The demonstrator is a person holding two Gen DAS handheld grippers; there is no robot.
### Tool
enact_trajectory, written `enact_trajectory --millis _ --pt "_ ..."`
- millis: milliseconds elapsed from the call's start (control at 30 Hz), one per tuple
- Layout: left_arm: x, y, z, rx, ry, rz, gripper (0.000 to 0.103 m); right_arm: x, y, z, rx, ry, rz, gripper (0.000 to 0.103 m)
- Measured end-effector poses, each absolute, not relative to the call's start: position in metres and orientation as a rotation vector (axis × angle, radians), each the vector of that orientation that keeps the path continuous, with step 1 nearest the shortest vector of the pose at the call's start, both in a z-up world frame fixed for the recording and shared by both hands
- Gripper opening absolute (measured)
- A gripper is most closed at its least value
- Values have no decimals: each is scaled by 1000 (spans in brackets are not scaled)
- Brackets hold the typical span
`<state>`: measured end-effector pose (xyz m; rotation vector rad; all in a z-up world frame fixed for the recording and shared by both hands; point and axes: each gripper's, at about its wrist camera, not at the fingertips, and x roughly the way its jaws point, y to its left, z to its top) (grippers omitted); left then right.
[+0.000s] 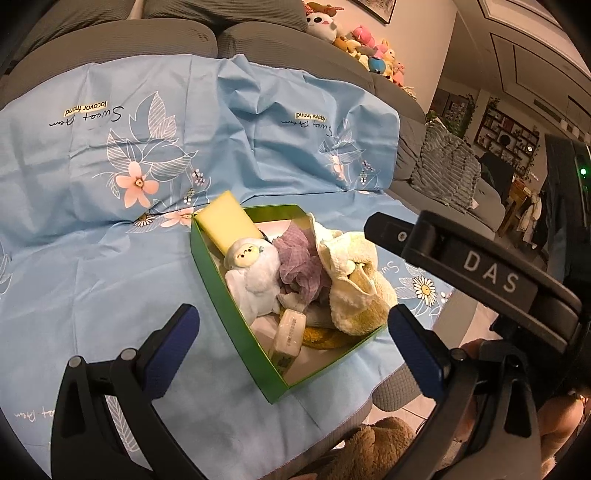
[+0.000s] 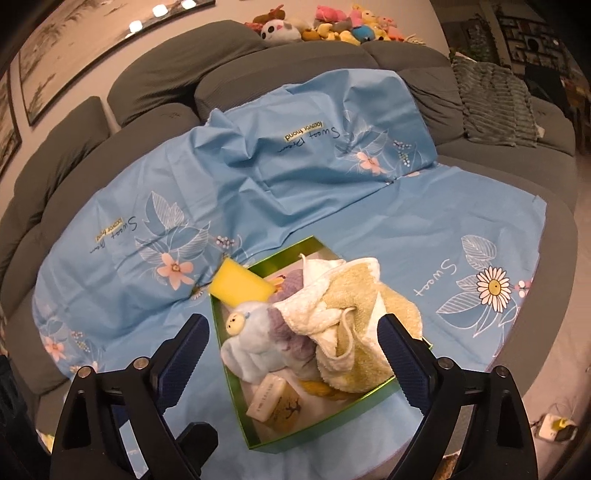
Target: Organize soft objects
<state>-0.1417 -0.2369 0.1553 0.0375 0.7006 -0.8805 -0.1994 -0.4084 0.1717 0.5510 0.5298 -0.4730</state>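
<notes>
- Left gripper (image 1: pixel 291 334): blue-padded jaws spread wide, nothing between the pads. Released.
- Right gripper (image 2: pixel 295 345): jaws also spread wide, pads clear of everything. Released.
- Shallow green cardboard box (image 1: pixel 221 306) sits on a light blue floral-print sheet (image 1: pixel 92 229) spread over a grey sofa (image 2: pixel 155 77).
- From the left wrist view, the box lies ahead of and below the jaws, framed between the two fingers; near corner points toward the gripper.
- From the right wrist view, same box (image 2: pixel 236 402) sits between the fingers, below them, not touched.
- Box contents: yellow rectangular sponge (image 1: pixel 227 223) propped on the far-left rim, pale blue plush toy with a cream face (image 1: pixel 253 273), purple checked cloth (image 1: pixel 301 258), cream-and-yellow terry towel (image 1: pixel 354 284) heaped on the right side and spilling over the rim, small wrapped soap bar (image 1: pixel 288 339) at the near end.
- Towel's edge lies just beside the right gripper's right-hand finger in the right wrist view; contact cannot be told.
- Row of coloured stuffed toys (image 2: pixel 325 26) on the sofa back, well apart from the box.
</notes>
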Motion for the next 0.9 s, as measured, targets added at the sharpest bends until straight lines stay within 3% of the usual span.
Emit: enact_trajectory --millis 900 --pt "-141 -236 152 50 734 -856 102 -201 -405 174 538 530 -499 94"
